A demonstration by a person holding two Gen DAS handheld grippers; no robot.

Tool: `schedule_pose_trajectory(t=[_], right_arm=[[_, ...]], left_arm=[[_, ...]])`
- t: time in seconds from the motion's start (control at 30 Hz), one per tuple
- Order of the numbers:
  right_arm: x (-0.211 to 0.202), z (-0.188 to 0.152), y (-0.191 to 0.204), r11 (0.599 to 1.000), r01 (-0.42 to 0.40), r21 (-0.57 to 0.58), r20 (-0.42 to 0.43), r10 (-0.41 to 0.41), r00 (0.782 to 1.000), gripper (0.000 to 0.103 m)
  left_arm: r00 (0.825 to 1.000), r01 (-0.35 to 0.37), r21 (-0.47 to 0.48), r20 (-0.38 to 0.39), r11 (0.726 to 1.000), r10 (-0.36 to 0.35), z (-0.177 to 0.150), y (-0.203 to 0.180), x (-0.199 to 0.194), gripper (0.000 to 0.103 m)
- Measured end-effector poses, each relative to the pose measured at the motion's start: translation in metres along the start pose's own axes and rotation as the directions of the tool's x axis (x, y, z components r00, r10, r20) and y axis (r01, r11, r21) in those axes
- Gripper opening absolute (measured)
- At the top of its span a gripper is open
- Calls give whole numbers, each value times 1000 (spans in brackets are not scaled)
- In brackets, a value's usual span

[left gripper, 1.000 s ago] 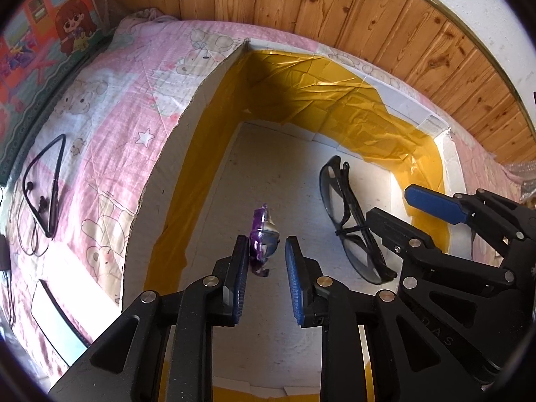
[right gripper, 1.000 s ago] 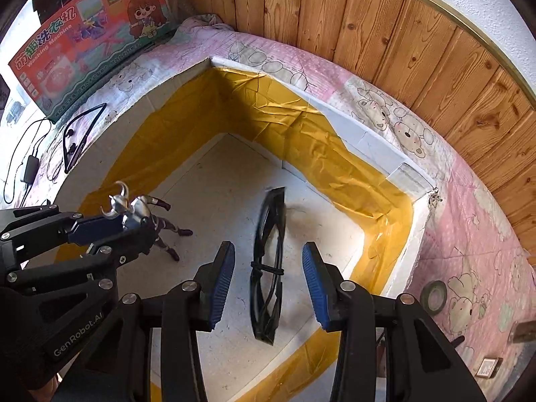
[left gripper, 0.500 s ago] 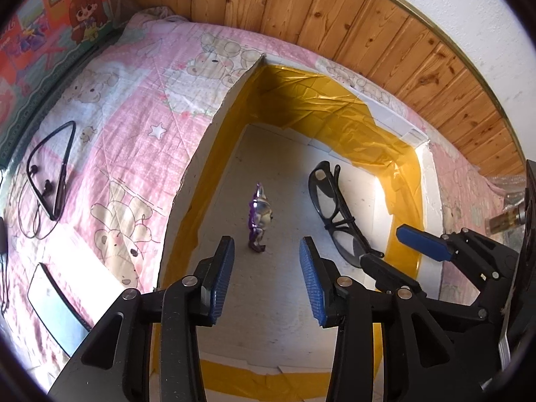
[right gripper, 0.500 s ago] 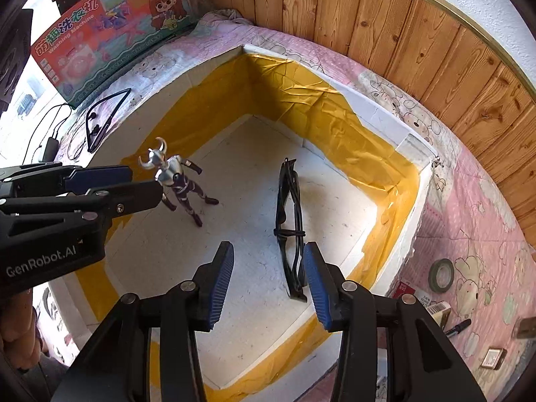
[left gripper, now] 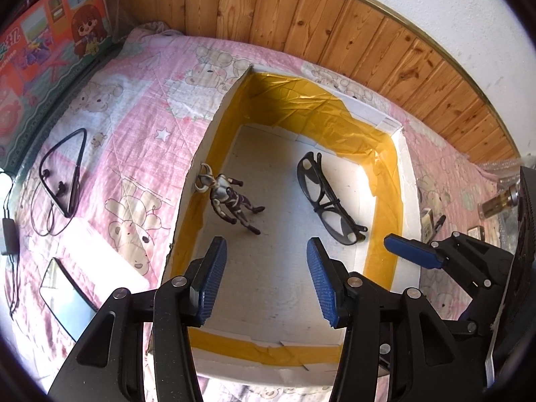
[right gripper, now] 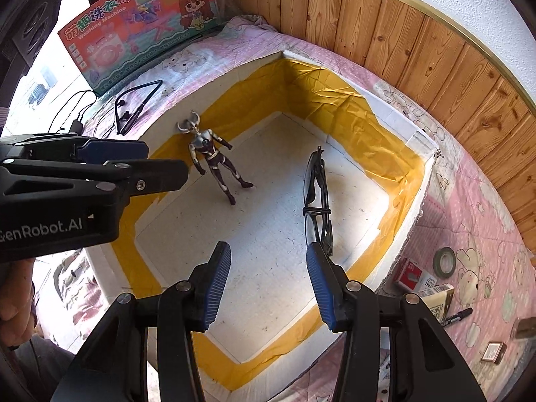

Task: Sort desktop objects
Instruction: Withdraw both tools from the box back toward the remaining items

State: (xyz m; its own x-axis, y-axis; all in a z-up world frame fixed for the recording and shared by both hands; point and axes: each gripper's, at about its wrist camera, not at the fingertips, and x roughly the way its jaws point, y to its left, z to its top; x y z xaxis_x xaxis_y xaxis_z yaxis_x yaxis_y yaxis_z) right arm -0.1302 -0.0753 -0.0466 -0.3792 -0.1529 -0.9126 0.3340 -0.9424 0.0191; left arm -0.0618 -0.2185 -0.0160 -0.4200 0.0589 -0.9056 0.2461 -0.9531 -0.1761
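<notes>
Both my left tongs (left gripper: 264, 281) and right tongs (right gripper: 268, 284) gape empty above the box (left gripper: 407, 181); inside, glasses (right gripper: 316, 201) partly hidden.

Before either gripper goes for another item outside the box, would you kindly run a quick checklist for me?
1. Left gripper jaws open and empty: ok.
2. Right gripper jaws open and empty: ok.
3. Figure released inside the foam box, leaning at its left wall: ok.
4. Glasses on the box floor, apart from the figure: ok.
5. Items left outside, neckband earphones and marker, unobstructed: ok.
6. Which item is meant next: cannot tell.
</notes>
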Motion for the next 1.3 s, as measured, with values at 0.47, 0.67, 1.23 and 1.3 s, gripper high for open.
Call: schedule_pose_trajectory(t=[0.47, 0.67, 1.23, 1.3], right_arm=[[-44, -34, 9, 1000, -27, -12, 86, 28, 996, 49], [-68, -58, 14, 999, -21, -26, 151, 25, 988, 50], [-127, -109, 13, 994, -113, -12, 352, 110, 929, 53], [-130, -116, 3, 993, -118, 10, 356, 106, 928, 53]], left_arm=[[993, -93, 82, 81, 992, 86, -29, -28, -35, 52], [990, -102, 91, 112, 991, 91, -42, -35, -47, 52], [958, 3, 47, 286, 999, -16, -72, -73, -90, 52], [950, 35, 59, 309, 998, -52, -75, -82, -92, 52]])
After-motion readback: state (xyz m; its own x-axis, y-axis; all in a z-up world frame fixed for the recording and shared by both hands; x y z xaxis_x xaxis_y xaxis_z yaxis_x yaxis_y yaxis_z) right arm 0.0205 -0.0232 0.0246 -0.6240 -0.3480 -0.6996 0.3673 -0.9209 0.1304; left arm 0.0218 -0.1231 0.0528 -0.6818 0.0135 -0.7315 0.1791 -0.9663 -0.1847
